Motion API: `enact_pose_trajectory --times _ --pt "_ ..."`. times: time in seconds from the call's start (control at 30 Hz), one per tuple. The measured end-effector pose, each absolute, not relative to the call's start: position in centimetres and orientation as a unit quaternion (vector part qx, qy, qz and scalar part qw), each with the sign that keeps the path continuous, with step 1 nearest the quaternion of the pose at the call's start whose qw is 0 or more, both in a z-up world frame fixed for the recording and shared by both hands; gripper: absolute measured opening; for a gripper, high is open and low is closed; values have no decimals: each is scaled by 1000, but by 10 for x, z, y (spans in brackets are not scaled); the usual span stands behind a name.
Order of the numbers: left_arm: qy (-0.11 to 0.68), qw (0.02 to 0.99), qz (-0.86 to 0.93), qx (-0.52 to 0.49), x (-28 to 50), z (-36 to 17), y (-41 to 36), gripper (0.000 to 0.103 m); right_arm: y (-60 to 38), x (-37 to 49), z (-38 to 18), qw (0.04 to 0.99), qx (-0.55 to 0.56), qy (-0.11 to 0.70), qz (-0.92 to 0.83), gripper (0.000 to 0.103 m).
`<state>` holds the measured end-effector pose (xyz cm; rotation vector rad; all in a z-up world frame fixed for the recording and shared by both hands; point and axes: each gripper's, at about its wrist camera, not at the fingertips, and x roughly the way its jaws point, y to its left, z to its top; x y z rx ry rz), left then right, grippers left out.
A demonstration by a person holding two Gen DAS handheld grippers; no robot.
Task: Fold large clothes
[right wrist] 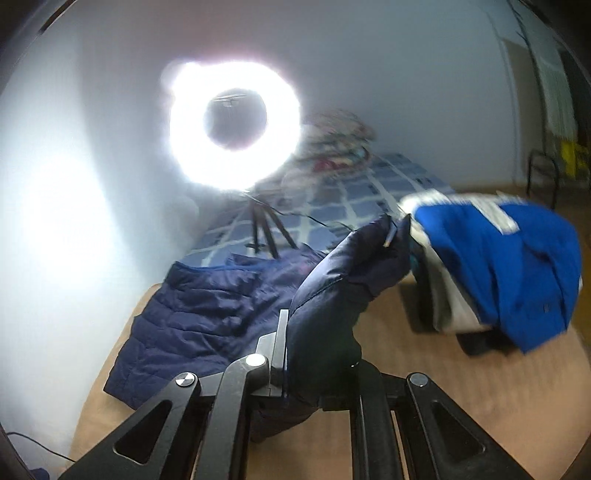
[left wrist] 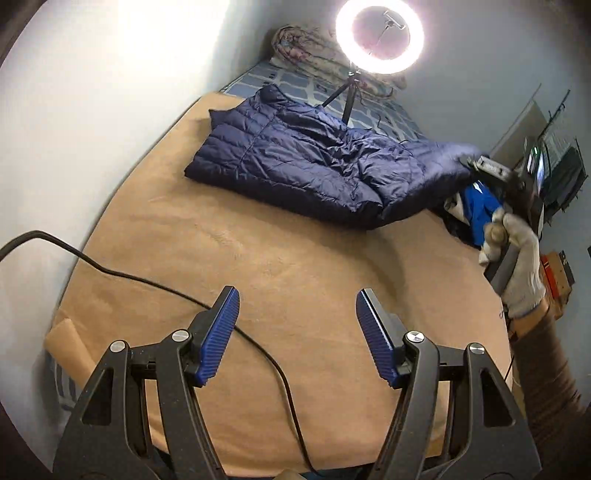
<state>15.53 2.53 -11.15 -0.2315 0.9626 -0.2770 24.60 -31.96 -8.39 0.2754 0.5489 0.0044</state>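
Observation:
A navy quilted puffer jacket lies spread on the tan sheet of the bed; it also shows in the right wrist view. My left gripper is open and empty, hovering above the tan sheet well short of the jacket. My right gripper is shut on the jacket's sleeve and holds it lifted off the bed. In the left wrist view the right gripper sits at the jacket's right end, held by a gloved hand.
A lit ring light on a small tripod stands on the blue patterned bedding behind the jacket. A blue and white garment lies heaped at the right. A black cable crosses the tan sheet. The wall runs along the left.

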Motion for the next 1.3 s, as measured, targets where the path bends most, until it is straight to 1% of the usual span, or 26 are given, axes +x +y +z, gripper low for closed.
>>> enact_pose_trajectory --times 0.17,0.33,0.67,0.9,1.13,1.3 --pt "433 885 -136 -105 149 -95 32 67 -275 257 -60 962 88 255 27 8" --pt "411 900 -117 -91 144 -85 42 67 -224 276 -48 965 52 251 63 8" --pt "405 903 -94 -111 144 -82 71 67 -131 310 -56 958 12 261 115 8" --pt "404 902 -92 -123 144 -81 75 67 -60 329 -83 946 -18 283 157 8" --pt "403 903 -91 -119 145 -81 74 67 31 343 -155 914 -91 338 205 8" --pt "402 903 -86 -126 148 -81 77 67 52 349 -182 905 -104 355 211 8"
